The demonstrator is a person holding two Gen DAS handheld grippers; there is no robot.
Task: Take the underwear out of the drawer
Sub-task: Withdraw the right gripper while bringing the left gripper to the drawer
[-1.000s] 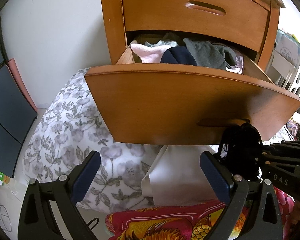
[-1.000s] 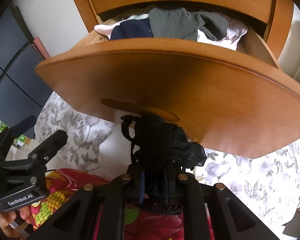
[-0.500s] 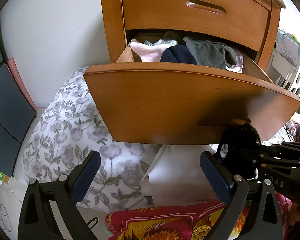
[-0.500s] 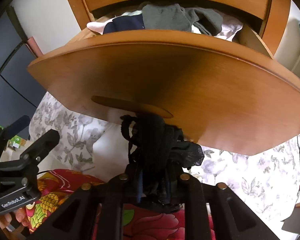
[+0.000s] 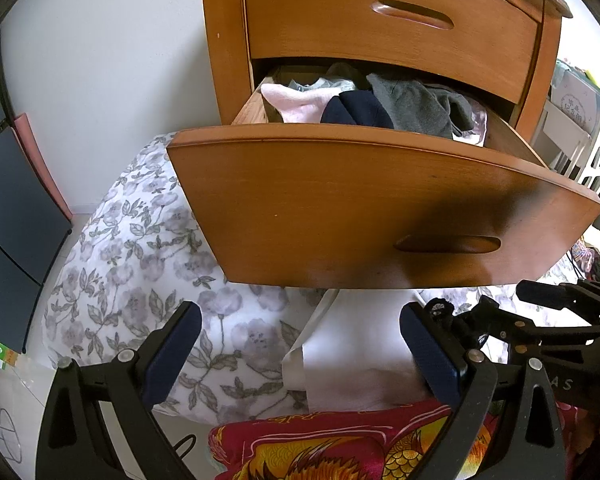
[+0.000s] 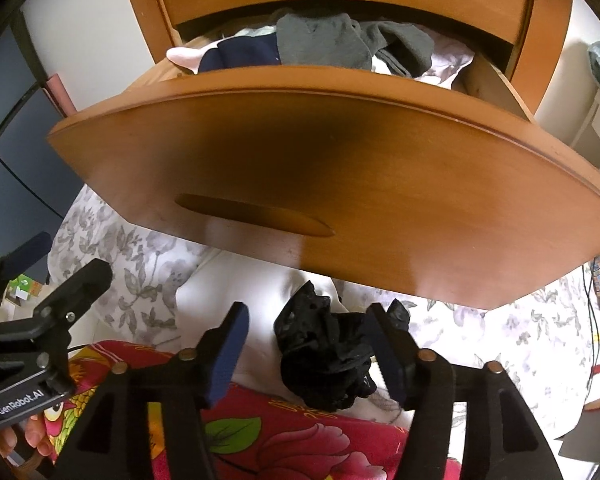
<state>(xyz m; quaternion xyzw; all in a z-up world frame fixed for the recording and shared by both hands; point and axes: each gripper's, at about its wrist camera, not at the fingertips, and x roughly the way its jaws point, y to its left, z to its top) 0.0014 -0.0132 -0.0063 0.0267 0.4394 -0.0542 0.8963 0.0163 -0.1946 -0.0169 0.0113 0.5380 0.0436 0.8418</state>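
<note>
The wooden drawer [image 5: 340,208] stands pulled out, with grey [image 5: 412,104], navy [image 5: 356,110] and pink [image 5: 296,100] clothes piled inside. In the right wrist view, black lace underwear [image 6: 324,356] lies bunched below the drawer front [image 6: 340,168], on white cloth. My right gripper [image 6: 306,320] straddles it with its jaws opening. The left pad stands clear of the fabric and the right pad just brushes it. My left gripper [image 5: 300,320] hangs open and empty beneath the drawer. The right gripper [image 5: 540,320] shows at its right side.
A grey floral quilt [image 5: 140,264] lies under the drawer, with a white pillow [image 5: 352,352] and a red patterned blanket [image 6: 292,440] nearer me. The upper drawer [image 5: 380,20] is closed. Dark panels [image 5: 8,216] stand on the left, a white shelf [image 5: 572,120] on the right.
The right jaws have spread wide. The black underwear, pinched upright between them before, has slumped onto the white cloth. The left gripper has stayed where it was.
</note>
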